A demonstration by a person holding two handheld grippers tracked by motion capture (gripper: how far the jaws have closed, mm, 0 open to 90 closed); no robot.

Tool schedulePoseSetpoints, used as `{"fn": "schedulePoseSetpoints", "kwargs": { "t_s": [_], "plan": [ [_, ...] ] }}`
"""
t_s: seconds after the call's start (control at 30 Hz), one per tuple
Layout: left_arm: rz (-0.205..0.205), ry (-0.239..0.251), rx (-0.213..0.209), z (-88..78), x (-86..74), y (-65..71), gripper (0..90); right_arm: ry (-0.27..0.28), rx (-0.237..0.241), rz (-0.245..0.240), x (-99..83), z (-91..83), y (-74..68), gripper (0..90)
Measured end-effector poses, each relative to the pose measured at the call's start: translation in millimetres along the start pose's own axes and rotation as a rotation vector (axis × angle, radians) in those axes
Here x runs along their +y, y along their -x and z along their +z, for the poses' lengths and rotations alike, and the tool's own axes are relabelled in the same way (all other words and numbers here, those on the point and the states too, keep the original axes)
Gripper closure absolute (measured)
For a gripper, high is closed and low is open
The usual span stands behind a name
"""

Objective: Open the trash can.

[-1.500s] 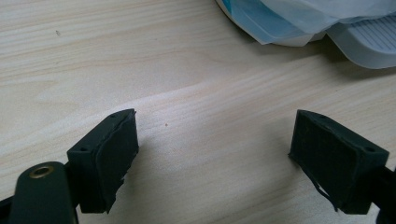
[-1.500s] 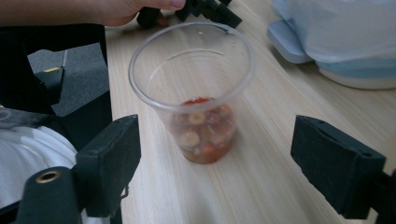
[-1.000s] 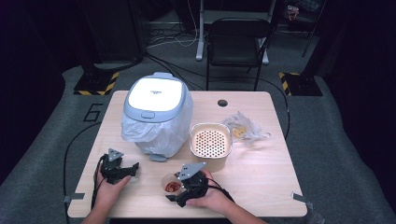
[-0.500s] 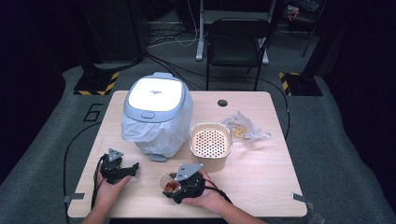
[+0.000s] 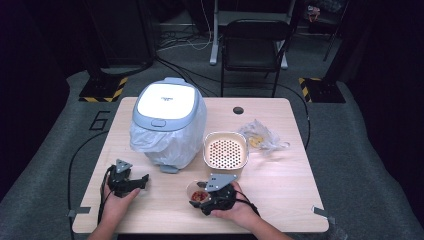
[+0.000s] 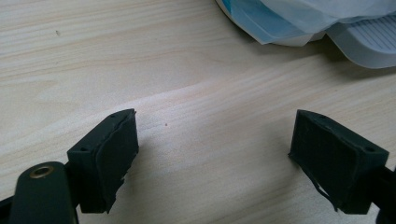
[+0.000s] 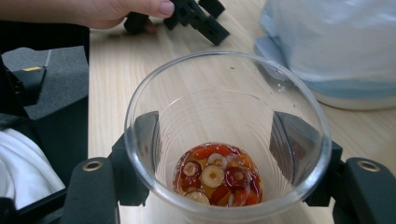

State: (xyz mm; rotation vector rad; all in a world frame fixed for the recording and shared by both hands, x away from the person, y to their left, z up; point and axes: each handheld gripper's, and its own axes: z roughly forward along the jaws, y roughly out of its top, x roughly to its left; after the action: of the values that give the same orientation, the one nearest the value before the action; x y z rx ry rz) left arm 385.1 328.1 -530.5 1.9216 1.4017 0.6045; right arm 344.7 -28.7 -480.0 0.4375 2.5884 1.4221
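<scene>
1. The right gripper (image 5: 200,196) is standing at the surface's (image 5: 280,200) near edge, its jaws having just been closing around a clear cup (image 7: 224,140), pads seemingly pressing its sides
2. The cup is holding red fruit slices (image 7: 215,175) in liquid
3. The left gripper (image 6: 215,158) is resting near the bin (image 5: 167,125), jaws gaping wide, nothing between them

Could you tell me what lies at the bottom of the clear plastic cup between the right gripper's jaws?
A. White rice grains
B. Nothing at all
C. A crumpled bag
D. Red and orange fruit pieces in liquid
D: the right gripper view looks down into the clear cup, where red and orange fruit pieces sit in liquid at its bottom.
</scene>
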Motion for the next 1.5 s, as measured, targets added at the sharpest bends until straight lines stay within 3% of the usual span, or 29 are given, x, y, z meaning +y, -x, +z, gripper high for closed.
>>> {"fn": "schedulePoseSetpoints", "kwargs": {
  "t_s": [0.53, 0.83, 1.5],
  "plan": [
    [-0.002, 0.016, 0.007, 1.0, -0.6, 0.5, 14.8, 0.001, -0.114, 0.073, -36.2, -57.2, 21.0, 33.8],
    [-0.004, 0.016, 0.006, 1.1, -0.6, 0.6, 14.8, 0.01, -0.169, 0.11, -52.8, -77.7, 30.6, 33.8],
    [-0.001, 0.013, 0.014, 0.4, -0.7, 1.4, 14.9, -0.001, -0.186, 0.155, -78.8, -104.7, 28.6, 32.3]
  ]
}}
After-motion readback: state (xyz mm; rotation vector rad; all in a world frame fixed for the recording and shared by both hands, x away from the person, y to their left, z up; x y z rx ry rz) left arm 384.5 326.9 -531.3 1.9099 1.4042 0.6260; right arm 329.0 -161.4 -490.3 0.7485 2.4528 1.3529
